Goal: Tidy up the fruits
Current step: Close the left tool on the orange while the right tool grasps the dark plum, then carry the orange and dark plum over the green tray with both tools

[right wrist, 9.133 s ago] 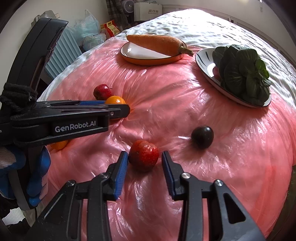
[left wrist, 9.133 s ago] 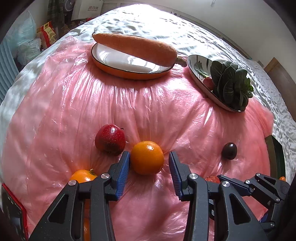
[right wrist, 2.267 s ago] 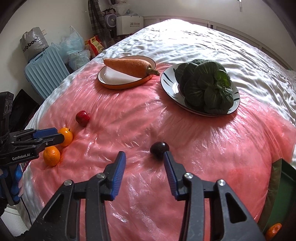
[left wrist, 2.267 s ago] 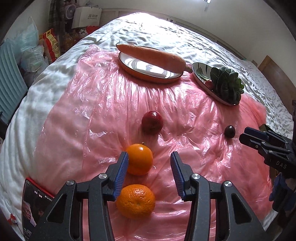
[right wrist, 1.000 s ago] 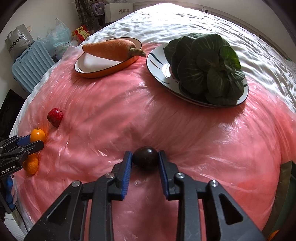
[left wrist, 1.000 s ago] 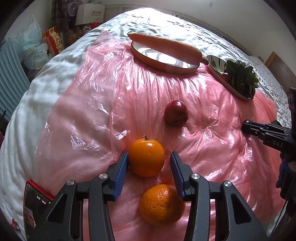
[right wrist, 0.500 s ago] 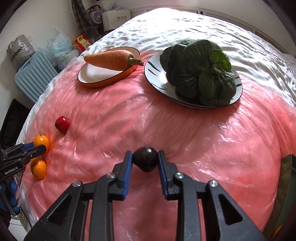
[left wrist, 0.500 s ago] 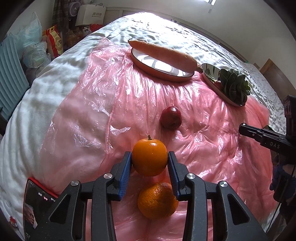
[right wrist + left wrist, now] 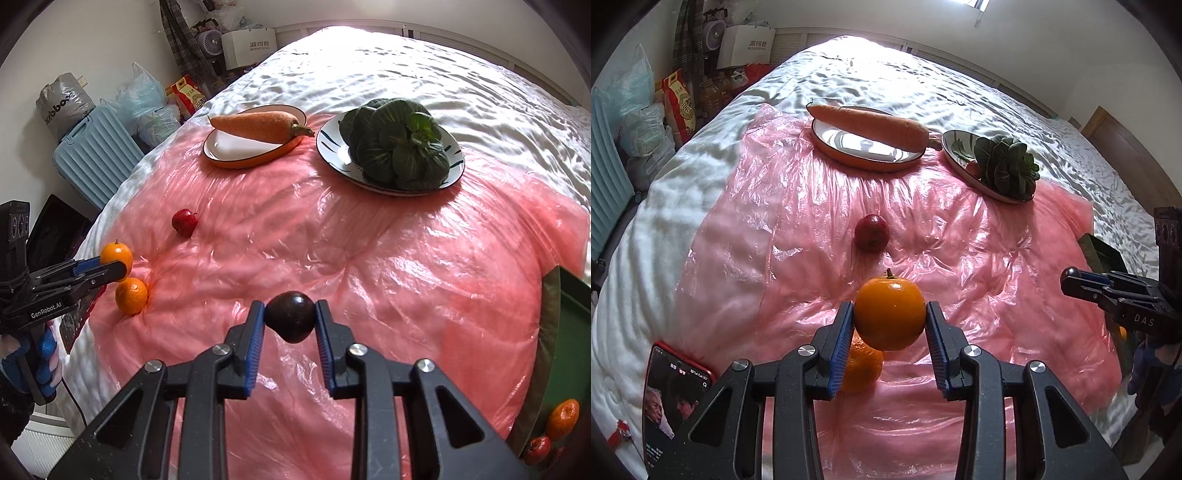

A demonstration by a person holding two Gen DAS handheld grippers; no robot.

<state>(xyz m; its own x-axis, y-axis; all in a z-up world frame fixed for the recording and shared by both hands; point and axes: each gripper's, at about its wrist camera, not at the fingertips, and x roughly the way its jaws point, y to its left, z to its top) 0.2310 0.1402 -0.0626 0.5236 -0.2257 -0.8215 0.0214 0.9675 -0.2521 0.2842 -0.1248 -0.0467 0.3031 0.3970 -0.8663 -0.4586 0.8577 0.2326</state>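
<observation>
Pink sheet (image 9: 798, 206): jaws clamp orange (image 9: 889, 314), dark fruit (image 9: 290, 320); second orange (image 9: 860, 365) half-hidden.

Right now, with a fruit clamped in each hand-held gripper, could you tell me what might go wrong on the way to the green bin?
1. The orange is round and smooth, held in the left hand-held gripper by two narrow pads only; a jolt could roll it out.
2. The dark fruit sits at the very tips of the right hand-held gripper and may slip.
3. The plastic sheet is slick and the bed slopes, so dropped fruit could roll off.
</observation>
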